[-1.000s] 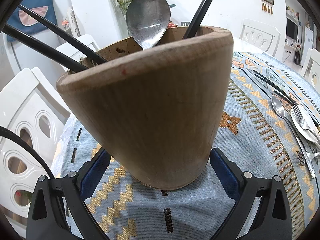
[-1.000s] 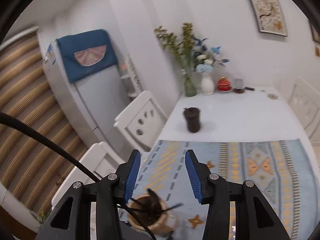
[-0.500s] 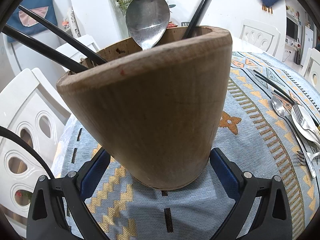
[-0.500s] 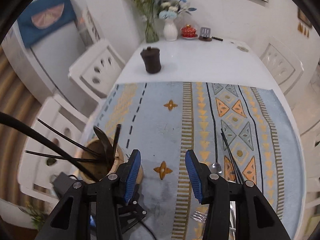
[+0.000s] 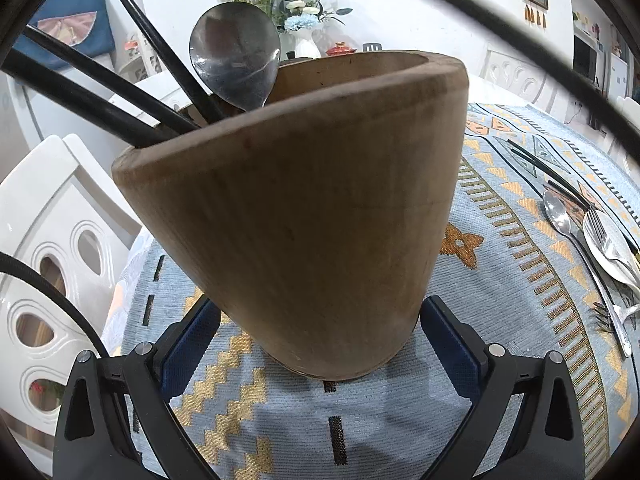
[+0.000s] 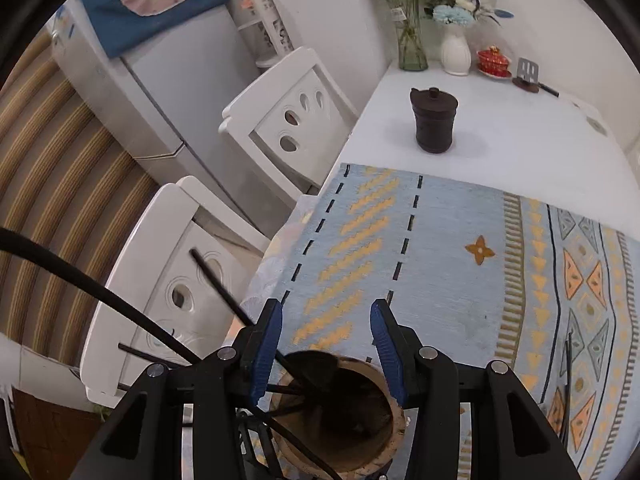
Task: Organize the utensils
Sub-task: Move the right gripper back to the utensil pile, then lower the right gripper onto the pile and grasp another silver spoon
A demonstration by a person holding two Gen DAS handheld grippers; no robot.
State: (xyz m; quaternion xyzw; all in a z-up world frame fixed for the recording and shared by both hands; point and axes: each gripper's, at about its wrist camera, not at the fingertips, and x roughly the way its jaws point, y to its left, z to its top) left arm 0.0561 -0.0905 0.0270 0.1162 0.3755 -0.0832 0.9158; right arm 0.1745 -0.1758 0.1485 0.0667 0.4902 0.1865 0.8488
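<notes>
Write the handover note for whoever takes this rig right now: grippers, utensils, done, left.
Left gripper: clamped on the base of the wooden holder, tilting it.
Right gripper: open and empty, above the holder's mouth.
Done: one spoon and several black chopsticks stand in the holder.
Left: chopsticks, a spoon, a larger spoon and at least one fork lie on the patterned cloth to the holder's right.

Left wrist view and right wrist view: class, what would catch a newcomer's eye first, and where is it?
The big brown wooden utensil cup fills the left wrist view, tilted between the left gripper pads, holding a shiny metal spoon and black chopsticks. In the right wrist view the open, empty right gripper hovers above that cup. Loose silver cutlery lies on the patterned blue cloth, at right.
</notes>
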